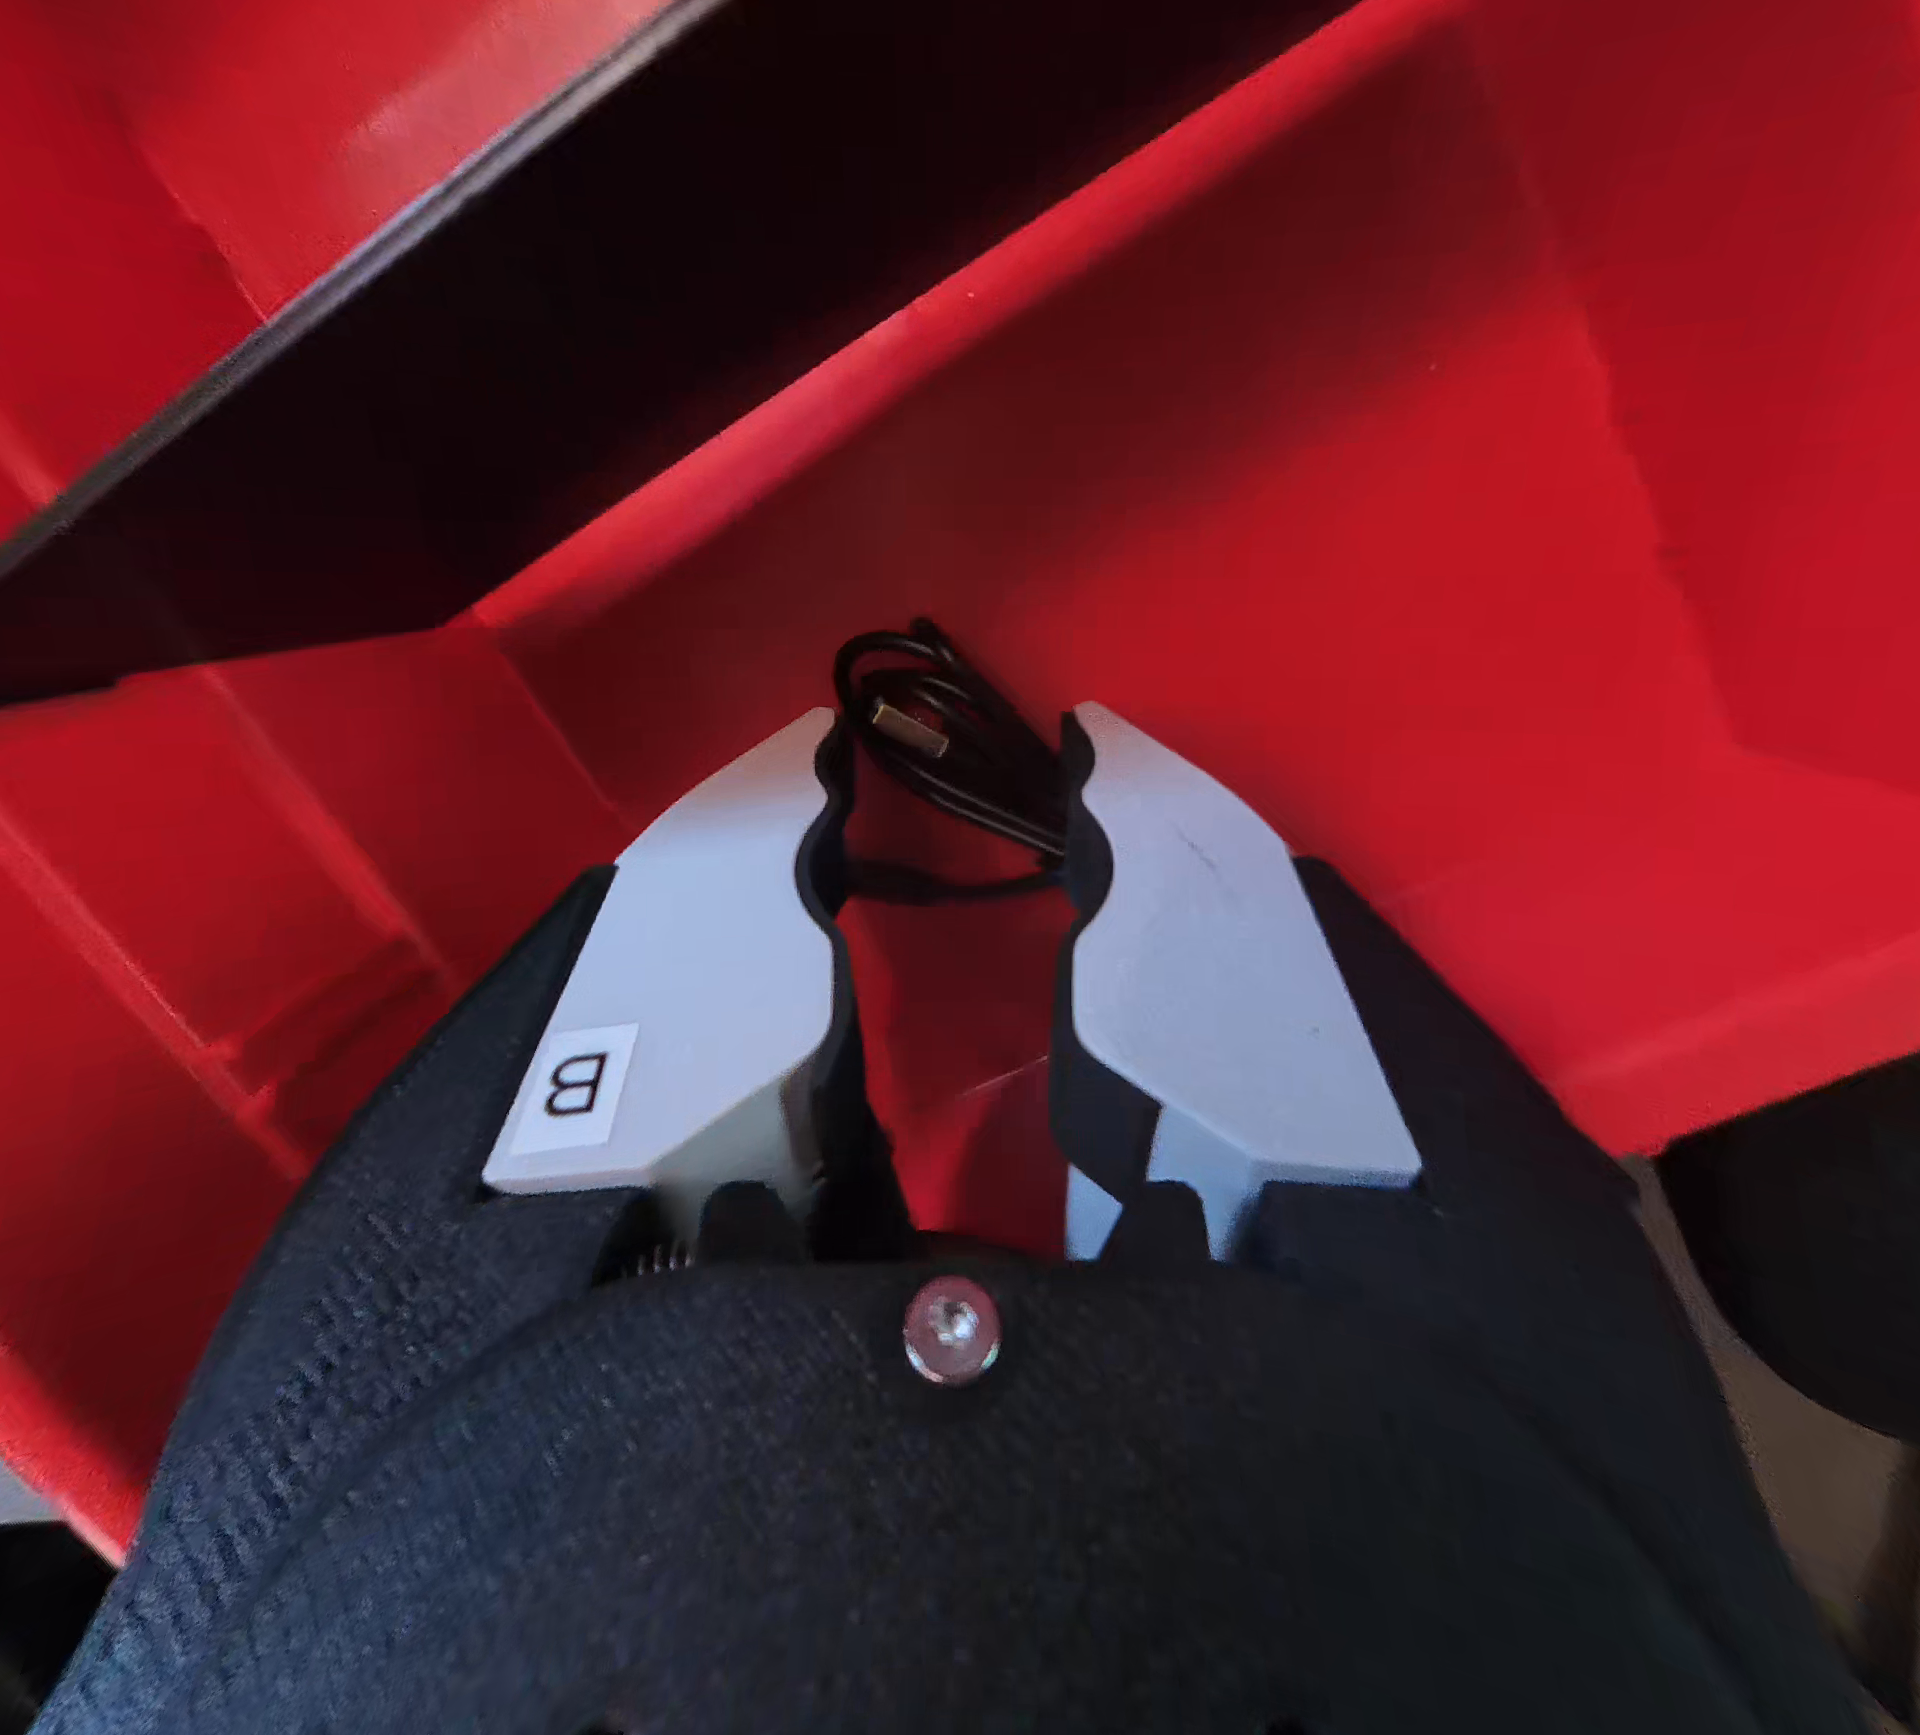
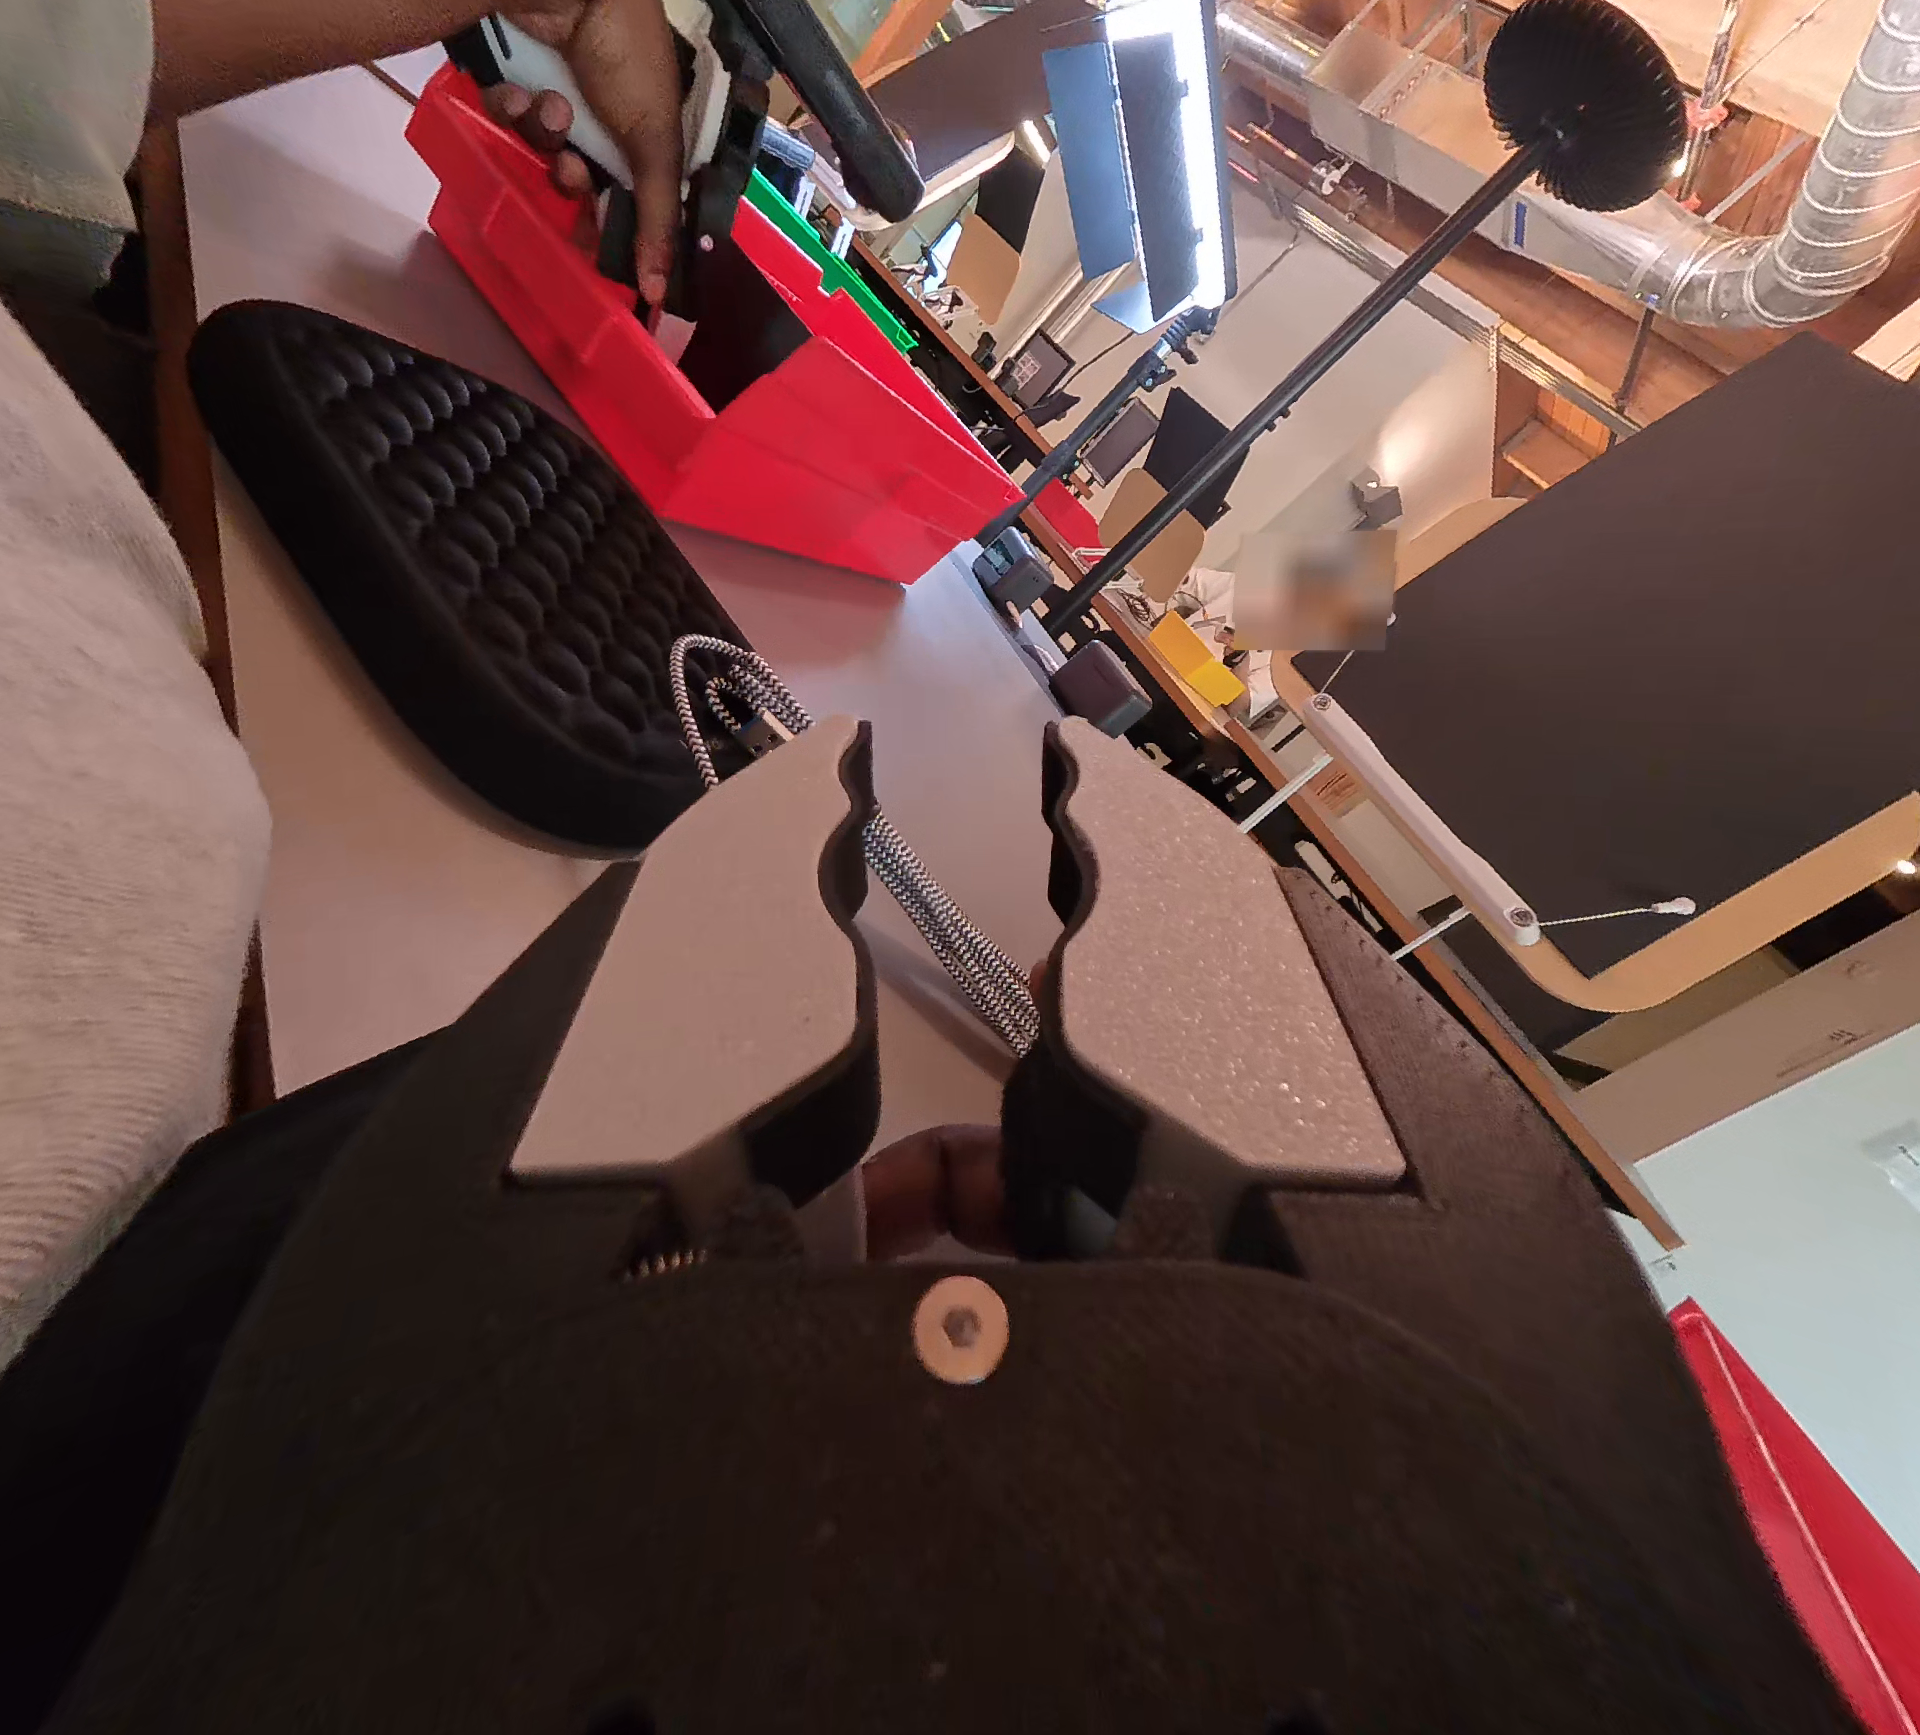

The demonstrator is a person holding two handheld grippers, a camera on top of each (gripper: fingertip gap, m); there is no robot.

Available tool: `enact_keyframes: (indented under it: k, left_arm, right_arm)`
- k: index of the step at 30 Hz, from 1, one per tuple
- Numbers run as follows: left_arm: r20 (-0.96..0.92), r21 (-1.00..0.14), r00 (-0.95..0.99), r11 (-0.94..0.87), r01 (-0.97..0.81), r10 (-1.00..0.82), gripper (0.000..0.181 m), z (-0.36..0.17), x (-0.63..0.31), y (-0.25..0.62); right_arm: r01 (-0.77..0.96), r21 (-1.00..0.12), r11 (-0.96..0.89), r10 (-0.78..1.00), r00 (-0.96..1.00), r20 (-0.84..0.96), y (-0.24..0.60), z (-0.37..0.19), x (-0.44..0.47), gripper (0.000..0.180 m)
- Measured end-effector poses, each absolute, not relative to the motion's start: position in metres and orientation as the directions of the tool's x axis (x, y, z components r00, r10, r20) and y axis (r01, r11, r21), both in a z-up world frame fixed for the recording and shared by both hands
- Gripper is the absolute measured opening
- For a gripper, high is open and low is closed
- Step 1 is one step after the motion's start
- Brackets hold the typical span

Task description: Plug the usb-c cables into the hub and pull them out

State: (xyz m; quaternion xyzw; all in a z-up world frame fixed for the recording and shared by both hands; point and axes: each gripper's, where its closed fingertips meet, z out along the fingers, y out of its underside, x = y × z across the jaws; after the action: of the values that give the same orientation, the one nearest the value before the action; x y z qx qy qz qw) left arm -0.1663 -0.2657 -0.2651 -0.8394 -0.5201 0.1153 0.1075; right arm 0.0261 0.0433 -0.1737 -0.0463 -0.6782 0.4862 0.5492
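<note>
Grey tabletop (image 2: 436, 937); on it a black dimpled rubber mat (image 2: 468, 563) and a red plastic bin (image 1: 1351, 646).

Left gripper (image 1: 951, 729) is down inside the bin, jaws released, straddling a coiled thin black cable (image 1: 956, 750) with a metal plug; not yet gripped.

Right gripper (image 2: 951, 750): jaws released, empty, over a black-and-white braided cable (image 2: 935, 916) by the mat.

No hub visible; judged early, nothing plugged.

Lettered white sticker (image 1: 566, 1088) on a left finger.

A pale grey, smooth worktop (image 2: 436, 906) carried a black, oval, bumpy-textured rubber pad (image 2: 457, 563), a row of red plastic bins (image 2: 831, 459) just beyond it, and a black-and-white braided cable (image 2: 935, 916) trailing off the pad's edge.
</note>
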Motion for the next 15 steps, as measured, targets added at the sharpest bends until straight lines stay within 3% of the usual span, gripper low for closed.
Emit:
enact_keyframes:
  k: [2,5,7,9,12,15]
  left_arm:
    - [-0.137,-0.358,0.433,-0.452,0.817,0.891,0.024,-0.261,-0.172,-0.265]
    - [-0.116,-0.642,0.448,-0.411,0.647,0.886,0.017,-0.222,-0.18,-0.244]
    - [-0.11,-0.856,0.447,-0.313,0.412,0.888,0.013,-0.17,-0.178,-0.231]
    - [-0.092,-0.984,0.489,-0.154,0.087,0.868,0.011,-0.105,-0.159,-0.213]
    - [-0.059,-0.932,0.762,0.237,-0.273,0.645,0.011,-0.025,-0.085,-0.168]
    - [-0.04,-0.753,0.945,0.611,-0.242,0.325,0.011,0.011,-0.023,-0.14]
  right_arm:
    - [-0.472,-0.697,0.539,0.59,-0.379,0.713,0.043,-0.175,0.025,0.03]
    - [-0.468,-0.702,0.537,0.603,-0.369,0.707,0.045,-0.173,0.024,0.03]
    - [-0.459,-0.739,0.494,0.644,-0.378,0.665,0.049,-0.167,0.023,0.029]
    - [-0.447,-0.787,0.425,0.696,-0.395,0.6,0.056,-0.159,0.021,0.029]
    - [-0.416,-0.857,0.305,0.768,-0.425,0.48,0.067,-0.147,0.017,0.029]
    - [-0.413,-0.908,0.075,0.801,-0.517,0.302,0.066,-0.126,0.021,0.029]
